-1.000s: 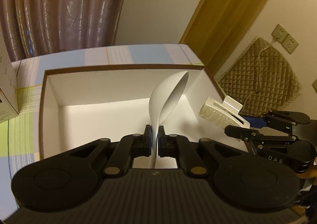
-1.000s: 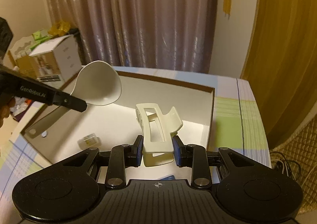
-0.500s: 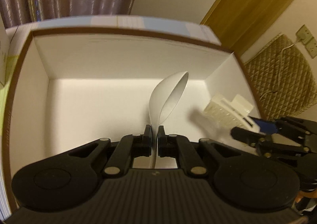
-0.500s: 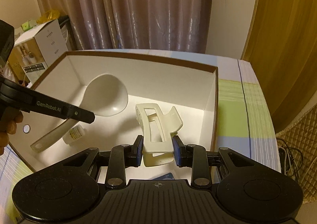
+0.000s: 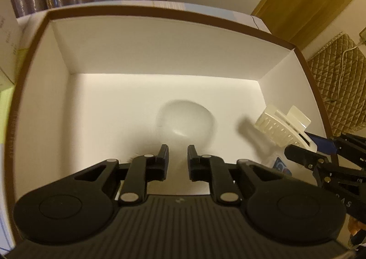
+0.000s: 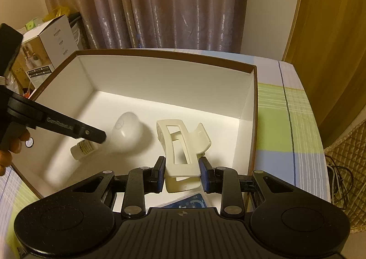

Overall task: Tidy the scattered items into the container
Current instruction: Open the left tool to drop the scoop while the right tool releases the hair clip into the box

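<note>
Release is the step you are carrying out with the left gripper (image 5: 178, 155): in the left wrist view its jaws are opening, a narrow gap showing between them with nothing gripped, and the white spoon (image 5: 186, 122) is lying blurred on the floor of the white box (image 5: 146, 46) just ahead of the jaw tips, apparently dropping free or settling. At the right edge of that view you are holding the cream hair clip (image 5: 283, 125) in the right gripper (image 5: 304, 144), inside the box near its right wall, above a small blue-printed item whose kind I cannot tell. In the right wrist view, the right gripper's (image 6: 181, 173) jaws are clamping the hair clip (image 6: 183, 147) at its lower end, partly parted around its width, and it is hanging over the box floor, well inside the brown rim. The spoon (image 6: 128, 134) is resting beside a small white bottle (image 6: 82, 148) under the left gripper's tip. Your next move, I judge, is letting the clip go onto bare floor clear of the spoon, then lifting both grippers out for whatever is left on the desk (image 6: 281, 121).
</note>
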Demonstrator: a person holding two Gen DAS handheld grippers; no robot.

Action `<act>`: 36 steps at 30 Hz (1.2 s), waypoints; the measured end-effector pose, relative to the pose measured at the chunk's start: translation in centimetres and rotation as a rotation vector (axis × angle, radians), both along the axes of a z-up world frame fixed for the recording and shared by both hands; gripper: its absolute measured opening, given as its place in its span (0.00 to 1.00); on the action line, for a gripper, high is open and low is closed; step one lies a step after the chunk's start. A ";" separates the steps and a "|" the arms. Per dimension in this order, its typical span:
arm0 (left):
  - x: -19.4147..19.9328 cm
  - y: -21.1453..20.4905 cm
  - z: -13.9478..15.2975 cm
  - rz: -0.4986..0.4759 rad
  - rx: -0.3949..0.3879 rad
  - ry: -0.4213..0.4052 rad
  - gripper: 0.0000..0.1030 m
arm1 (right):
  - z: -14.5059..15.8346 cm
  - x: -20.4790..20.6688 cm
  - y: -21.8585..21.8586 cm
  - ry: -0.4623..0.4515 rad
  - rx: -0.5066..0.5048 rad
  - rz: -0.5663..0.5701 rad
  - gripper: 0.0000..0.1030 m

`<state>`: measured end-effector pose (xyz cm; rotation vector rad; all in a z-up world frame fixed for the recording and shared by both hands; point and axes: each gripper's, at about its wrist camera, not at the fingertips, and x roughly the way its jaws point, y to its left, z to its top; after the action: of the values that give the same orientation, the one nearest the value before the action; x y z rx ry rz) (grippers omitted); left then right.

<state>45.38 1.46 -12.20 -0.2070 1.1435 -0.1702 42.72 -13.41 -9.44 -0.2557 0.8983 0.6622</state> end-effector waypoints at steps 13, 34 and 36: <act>-2.0 2.4 2.2 0.021 0.051 -0.048 0.23 | 0.3 0.2 1.3 -0.053 0.034 -0.026 0.92; -7.8 2.5 5.8 -0.025 0.062 -0.116 0.49 | 2.7 -5.7 -1.8 -0.004 -0.015 0.002 0.92; -8.4 2.5 6.3 -0.025 0.065 -0.127 0.50 | 3.1 -6.2 -2.1 -0.008 -0.011 -0.002 0.92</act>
<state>37.01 3.98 -5.93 -0.1221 1.0238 -0.1657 36.48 -15.47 -6.37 -0.2670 0.8940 0.6546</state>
